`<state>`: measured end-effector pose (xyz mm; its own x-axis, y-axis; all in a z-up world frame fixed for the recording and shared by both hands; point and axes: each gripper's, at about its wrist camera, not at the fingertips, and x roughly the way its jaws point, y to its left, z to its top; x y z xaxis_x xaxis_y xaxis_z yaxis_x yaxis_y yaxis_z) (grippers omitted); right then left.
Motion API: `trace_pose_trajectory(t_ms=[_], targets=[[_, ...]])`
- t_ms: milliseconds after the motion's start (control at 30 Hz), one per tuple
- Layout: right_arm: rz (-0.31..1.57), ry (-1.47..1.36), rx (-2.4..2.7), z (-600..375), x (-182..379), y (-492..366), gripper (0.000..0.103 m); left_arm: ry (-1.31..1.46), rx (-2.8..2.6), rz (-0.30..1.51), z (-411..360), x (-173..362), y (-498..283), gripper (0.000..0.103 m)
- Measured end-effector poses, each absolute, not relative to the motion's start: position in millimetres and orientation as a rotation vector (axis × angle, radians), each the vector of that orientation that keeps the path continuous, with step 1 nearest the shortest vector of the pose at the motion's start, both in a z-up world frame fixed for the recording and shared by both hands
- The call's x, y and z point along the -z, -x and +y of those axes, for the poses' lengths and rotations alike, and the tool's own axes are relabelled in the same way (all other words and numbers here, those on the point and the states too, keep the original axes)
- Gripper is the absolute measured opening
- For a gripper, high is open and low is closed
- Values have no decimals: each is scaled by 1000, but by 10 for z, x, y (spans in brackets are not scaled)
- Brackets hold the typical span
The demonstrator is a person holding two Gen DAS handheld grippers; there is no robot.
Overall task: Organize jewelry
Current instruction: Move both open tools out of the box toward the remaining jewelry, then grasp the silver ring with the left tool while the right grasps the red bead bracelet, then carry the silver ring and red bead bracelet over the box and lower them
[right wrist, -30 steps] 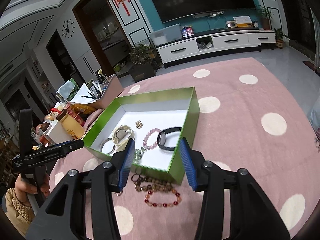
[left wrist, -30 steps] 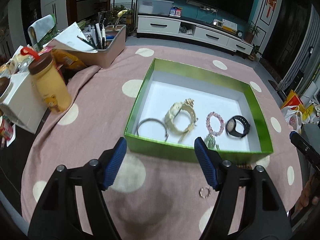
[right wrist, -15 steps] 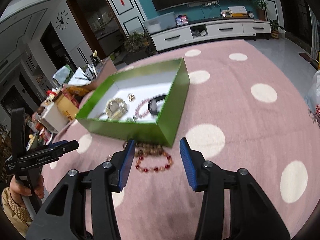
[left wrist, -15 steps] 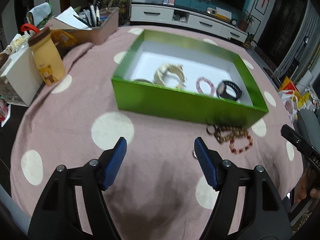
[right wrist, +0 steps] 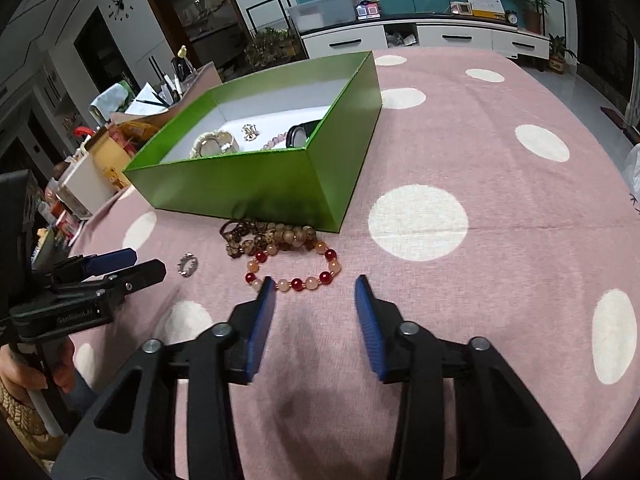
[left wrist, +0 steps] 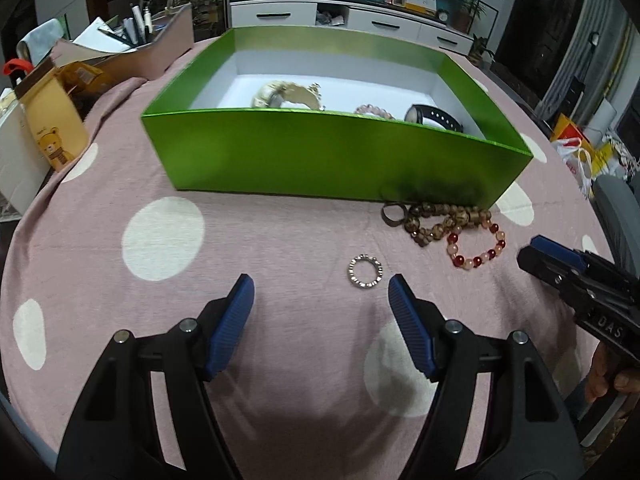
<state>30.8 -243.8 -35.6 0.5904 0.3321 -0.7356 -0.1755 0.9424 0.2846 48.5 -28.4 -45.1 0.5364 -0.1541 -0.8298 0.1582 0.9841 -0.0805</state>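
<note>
Both grippers are hanging low over the pink dotted cloth (left wrist: 280, 240), right in front of the green box (left wrist: 332, 156). The left gripper (left wrist: 321, 294) is sitting with its jaws wide apart and nothing between them; the little silver ring (left wrist: 364, 271) is lying on the cloth just ahead of the tips, closer to the right-hand pad. The right gripper (right wrist: 315, 294) is closing its jaws, with nothing pinched yet: the red-and-peach bead bracelet (right wrist: 294, 266) is lying just in front, its near edge about level with the left pad's tip. Behind it the brown bead bracelet (right wrist: 266, 236) is bunched up against the box wall. Inside the box a gold bangle (left wrist: 286, 94), a pink bead bracelet (left wrist: 374, 111) and a black watch (left wrist: 434, 117) are already sitting on the white floor.
</note>
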Motion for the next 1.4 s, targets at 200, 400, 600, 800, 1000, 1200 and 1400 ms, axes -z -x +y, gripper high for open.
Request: trace_pose_trajectory(t_ms=[200, 400, 600, 800, 1000, 1200, 1400], targets=[[896, -143, -258, -2374, 416, -465, 31, -42, 201, 979, -415, 552, -533, 64], [893, -62, -232, -2252, 463, -538, 24, -105, 214, 955, -544, 622, -549, 57], [886, -26, -234, -2217, 477, -512, 10, -126, 243, 922, -595, 623, -506, 36], [883, -58, -261, -2254, 426, -387, 7, -108, 261, 927, -570, 616, -476, 20], [838, -95, -293, -2345, 219, -212, 7, -47, 255, 948, -417, 581, -425, 20], [781, -115, -319, -2368, -12, -87, 7, -11, 248, 931, -302, 454, -346, 20], [735, -120, -339, -2351, -196, -30, 7, 19, 254, 898, -229, 262, -271, 20]])
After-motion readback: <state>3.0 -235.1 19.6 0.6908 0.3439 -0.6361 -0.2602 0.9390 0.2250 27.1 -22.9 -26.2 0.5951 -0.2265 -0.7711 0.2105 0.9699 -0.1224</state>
